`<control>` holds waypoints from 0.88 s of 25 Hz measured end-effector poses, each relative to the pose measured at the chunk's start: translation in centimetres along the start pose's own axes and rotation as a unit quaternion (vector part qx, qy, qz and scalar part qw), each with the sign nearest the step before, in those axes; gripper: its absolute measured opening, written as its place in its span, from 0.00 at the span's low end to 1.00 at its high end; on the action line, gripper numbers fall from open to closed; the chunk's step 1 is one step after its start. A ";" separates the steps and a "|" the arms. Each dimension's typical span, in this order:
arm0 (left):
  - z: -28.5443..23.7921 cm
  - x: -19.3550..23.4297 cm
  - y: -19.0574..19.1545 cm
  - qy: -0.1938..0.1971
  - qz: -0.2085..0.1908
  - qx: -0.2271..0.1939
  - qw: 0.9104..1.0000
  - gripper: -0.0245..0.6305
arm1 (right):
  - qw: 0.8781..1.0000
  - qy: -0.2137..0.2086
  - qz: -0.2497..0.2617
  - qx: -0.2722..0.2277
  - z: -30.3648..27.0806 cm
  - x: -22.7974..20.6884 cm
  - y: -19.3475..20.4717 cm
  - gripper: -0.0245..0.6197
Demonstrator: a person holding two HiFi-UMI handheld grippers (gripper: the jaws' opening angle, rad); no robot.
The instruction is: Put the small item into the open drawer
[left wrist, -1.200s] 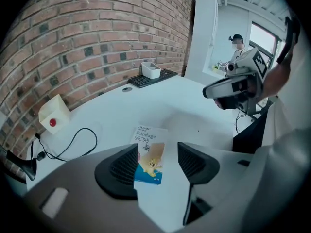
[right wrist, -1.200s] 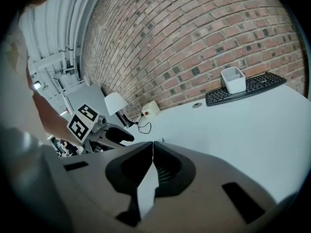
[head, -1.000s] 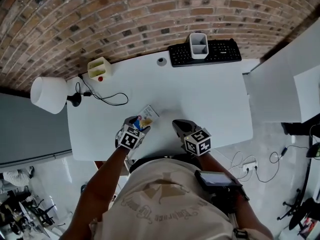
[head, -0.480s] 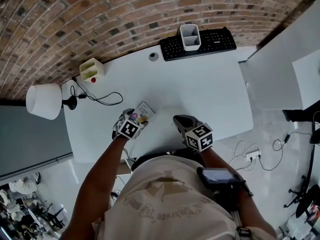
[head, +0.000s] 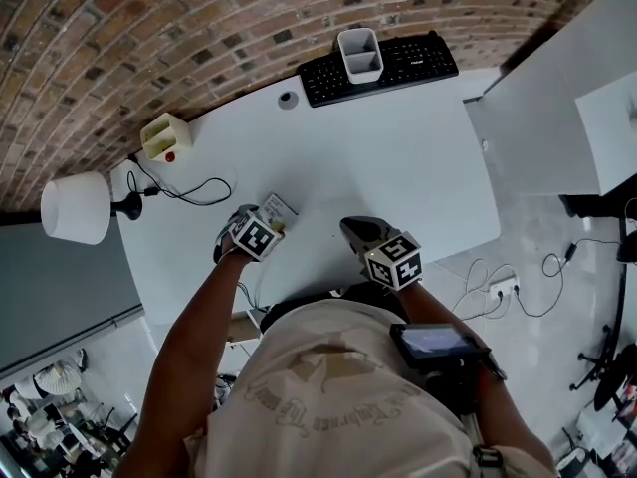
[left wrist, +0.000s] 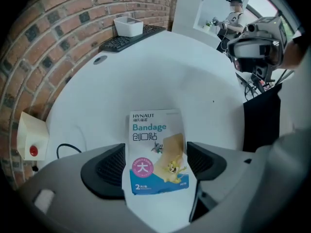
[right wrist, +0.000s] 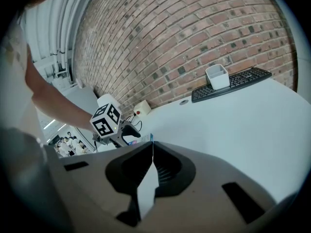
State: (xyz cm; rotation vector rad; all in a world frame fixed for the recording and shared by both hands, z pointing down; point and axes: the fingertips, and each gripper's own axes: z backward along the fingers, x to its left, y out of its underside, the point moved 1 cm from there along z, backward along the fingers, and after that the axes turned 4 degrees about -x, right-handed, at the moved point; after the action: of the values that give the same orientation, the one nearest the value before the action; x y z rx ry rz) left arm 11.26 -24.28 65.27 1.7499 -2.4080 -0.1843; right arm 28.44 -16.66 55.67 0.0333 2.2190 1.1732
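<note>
Much bare table [head: 398, 167] beyond bandage packet [left wrist: 156, 152]

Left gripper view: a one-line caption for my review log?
Left tongs, just opened wide, straddle a flat white-and-blue paper bandage packet lying on the white table.

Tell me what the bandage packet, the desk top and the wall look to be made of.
Bandage packet: thin printed paper or plastic film, likely; it lies flat and carries colour print.
Desk top: smooth white laminate or painted board, probably; even, seamless surface.
Wall: brick, matt and rough, with visible mortar joints.
</note>
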 end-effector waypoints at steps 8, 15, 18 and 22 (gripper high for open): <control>-0.7 0.0 -0.2 0.000 0.006 0.000 1.000 0.62 | 1.000 0.004 -0.001 0.009 0.3 -0.2 0.3 0.05; 0.1 1.9 -0.2 -0.028 -0.003 -0.001 1.000 0.62 | 1.000 -0.002 0.003 0.012 -0.9 0.1 0.0 0.05; -0.6 0.5 -0.4 -0.014 0.009 -0.006 1.000 0.62 | 1.000 -0.005 0.008 0.020 -0.4 0.1 0.4 0.05; -0.2 0.8 -0.2 -0.022 0.023 -0.017 0.999 0.62 | 1.000 -0.013 0.016 0.023 -1.0 0.5 0.3 0.05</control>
State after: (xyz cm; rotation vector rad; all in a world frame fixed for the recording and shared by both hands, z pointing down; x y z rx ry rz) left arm 11.24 -25.13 65.47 1.6915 -2.4596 -0.2587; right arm 27.41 -17.09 56.08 0.1028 2.2297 1.1316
